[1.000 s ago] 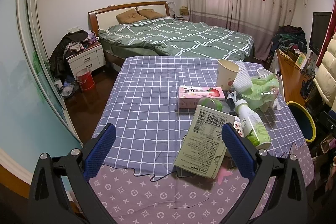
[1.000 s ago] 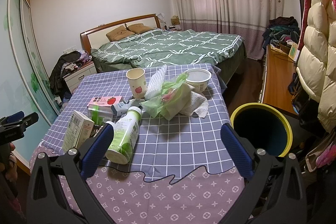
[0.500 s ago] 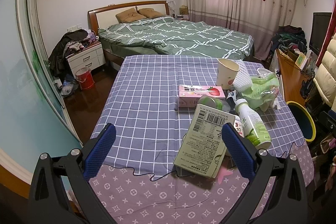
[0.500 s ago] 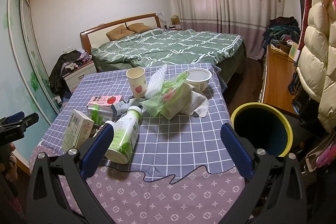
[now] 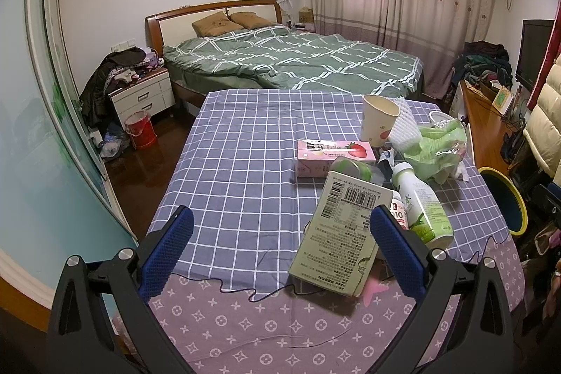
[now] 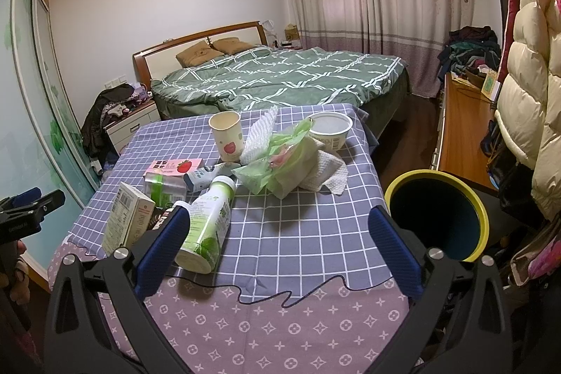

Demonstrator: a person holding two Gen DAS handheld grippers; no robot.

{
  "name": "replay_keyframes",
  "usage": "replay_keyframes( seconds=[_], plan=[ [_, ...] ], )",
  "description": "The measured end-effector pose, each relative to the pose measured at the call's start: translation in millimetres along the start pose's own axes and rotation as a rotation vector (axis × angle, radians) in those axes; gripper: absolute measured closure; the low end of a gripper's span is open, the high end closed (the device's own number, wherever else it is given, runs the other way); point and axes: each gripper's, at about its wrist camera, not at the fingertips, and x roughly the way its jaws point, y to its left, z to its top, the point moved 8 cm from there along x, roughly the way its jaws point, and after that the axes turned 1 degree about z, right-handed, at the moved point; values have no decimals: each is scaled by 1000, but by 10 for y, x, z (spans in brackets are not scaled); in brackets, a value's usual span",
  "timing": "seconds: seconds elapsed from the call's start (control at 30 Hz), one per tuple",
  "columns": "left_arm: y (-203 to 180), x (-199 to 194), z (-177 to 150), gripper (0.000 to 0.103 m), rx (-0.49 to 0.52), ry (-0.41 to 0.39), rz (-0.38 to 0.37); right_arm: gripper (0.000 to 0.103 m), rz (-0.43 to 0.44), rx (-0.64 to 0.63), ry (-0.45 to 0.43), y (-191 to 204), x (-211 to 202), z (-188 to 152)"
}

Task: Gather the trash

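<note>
Jaws on the left gripper (image 5: 280, 235) stand wide apart and hold nothing, poised over the near edge of the desk (image 5: 242, 163), which is covered in a checked cloth. From this left wrist view, a pale green carton (image 5: 342, 232) leans up just in front of the right blue pad, with a green-and-white bottle (image 5: 422, 204) lying beside it. Behind them lie a pink strawberry box (image 5: 333, 153), a paper cup (image 5: 378, 125) standing upright, and a crumpled green plastic bag (image 5: 434, 153). A yellow-rimmed bin (image 5: 515, 198) sits off the desk's right side. From the right wrist view, the right gripper (image 6: 278, 233) is likewise spread wide and empty above the near desk edge. The bottle (image 6: 208, 223) lies just past its left pad, the carton (image 6: 128, 221) beside that. Farther back are the cup (image 6: 228, 135), the green bag (image 6: 277, 163), a white paper towel (image 6: 328, 172) and a white bowl (image 6: 331, 130). The bin (image 6: 438, 216) stands close by the desk's right edge, its mouth open.
</note>
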Motion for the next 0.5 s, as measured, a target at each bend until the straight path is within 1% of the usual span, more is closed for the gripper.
replay_keyframes(
  seconds=[0.17,0.3,0.5],
  plan=[
    [25,62,10,4,-3,9,-2,6,-1,-2,3,-1,9,3],
    [54,153,39,4,-10,18,-2,6,-4,-1,21,-36,136,-101],
    [59,366,176,4,1,15,6,6,-2,11,45,-70,337,-97]
  ],
)
